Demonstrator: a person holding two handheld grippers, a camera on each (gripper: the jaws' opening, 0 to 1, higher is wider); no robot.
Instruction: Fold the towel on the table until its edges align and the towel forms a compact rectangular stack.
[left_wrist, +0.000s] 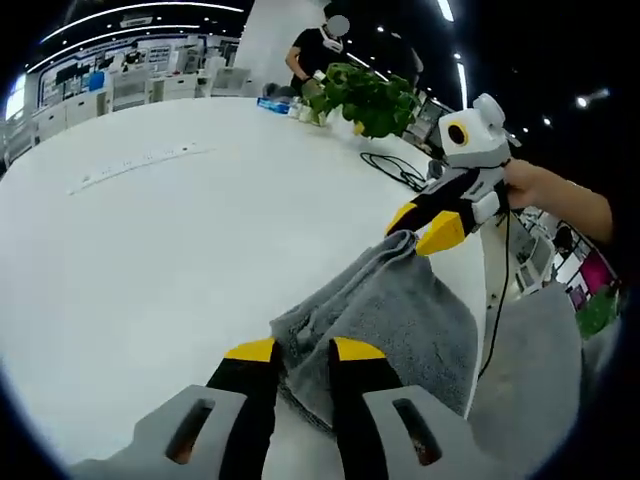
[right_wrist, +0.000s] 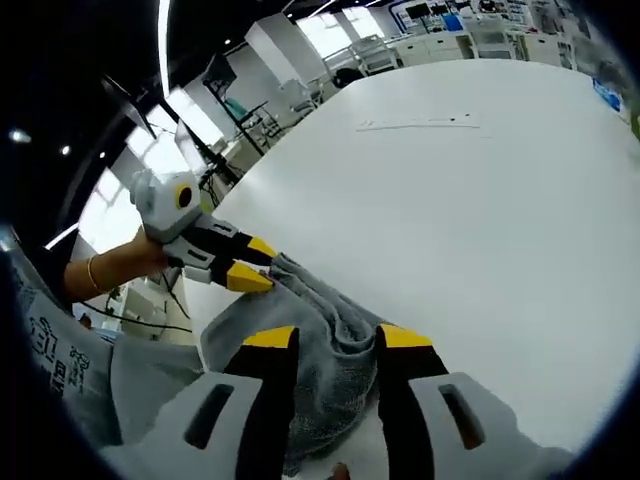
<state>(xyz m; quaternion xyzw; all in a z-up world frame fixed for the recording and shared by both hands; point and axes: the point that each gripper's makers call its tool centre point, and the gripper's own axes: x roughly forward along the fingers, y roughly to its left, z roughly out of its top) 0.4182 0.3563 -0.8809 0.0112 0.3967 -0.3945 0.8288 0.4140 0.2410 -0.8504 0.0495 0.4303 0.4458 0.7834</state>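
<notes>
A grey towel (left_wrist: 385, 320) hangs bunched between my two grippers over the white table (left_wrist: 180, 240). My left gripper (left_wrist: 303, 350) is shut on one corner of it, the cloth pinched between the yellow-tipped jaws. My right gripper (left_wrist: 425, 228) comes in from the right in the left gripper view, shut on the far corner. In the right gripper view the same towel (right_wrist: 320, 345) fills the gap of my right gripper (right_wrist: 335, 338), and the left gripper (right_wrist: 250, 265) grips its far end at the table's edge.
A leafy green plant (left_wrist: 365, 98) and small items stand at the table's far side, with a black cable (left_wrist: 395, 168) beside them. A long white strip (left_wrist: 140, 165) lies on the table. A person (left_wrist: 318, 50) stands behind the plant.
</notes>
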